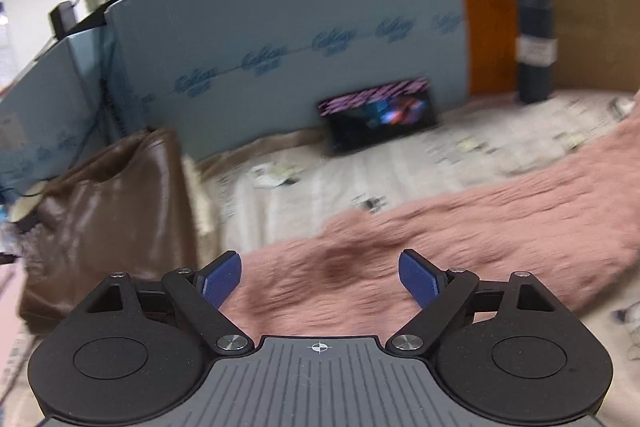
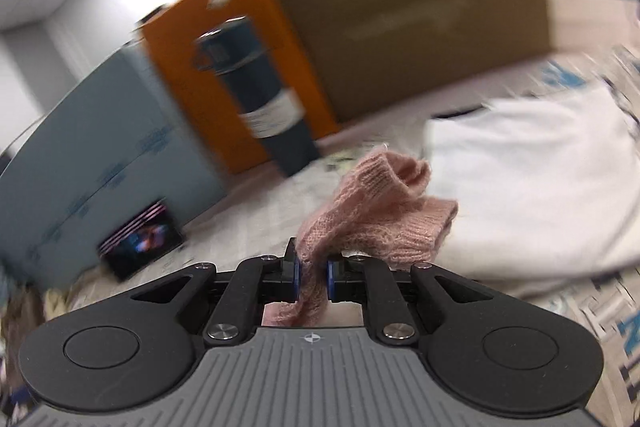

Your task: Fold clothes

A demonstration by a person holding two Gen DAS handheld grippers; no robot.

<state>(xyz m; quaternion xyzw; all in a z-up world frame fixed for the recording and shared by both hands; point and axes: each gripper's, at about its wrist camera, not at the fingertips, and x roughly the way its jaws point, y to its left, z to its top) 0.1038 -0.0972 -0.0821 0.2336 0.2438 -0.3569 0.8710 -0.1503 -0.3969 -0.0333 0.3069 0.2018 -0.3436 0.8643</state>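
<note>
A fuzzy pink knit garment [image 1: 460,227] stretches across the newspaper-covered table from lower centre to the right edge in the left wrist view. My left gripper [image 1: 320,277] hovers over its near end, open, with nothing between its blue pads [image 1: 222,281]. In the right wrist view my right gripper [image 2: 312,277] is shut on a fold of the same pink knit [image 2: 380,215], whose ribbed cuffs bunch up just beyond the fingertips, lifted off the table.
A folded white garment [image 2: 528,179] lies right of the right gripper. A dark bottle [image 2: 260,99], an orange and brown cardboard box [image 2: 400,7], blue panels [image 1: 280,39] and a small dark picture card [image 1: 380,115] line the back. A brown bag [image 1: 108,219] stands at the left.
</note>
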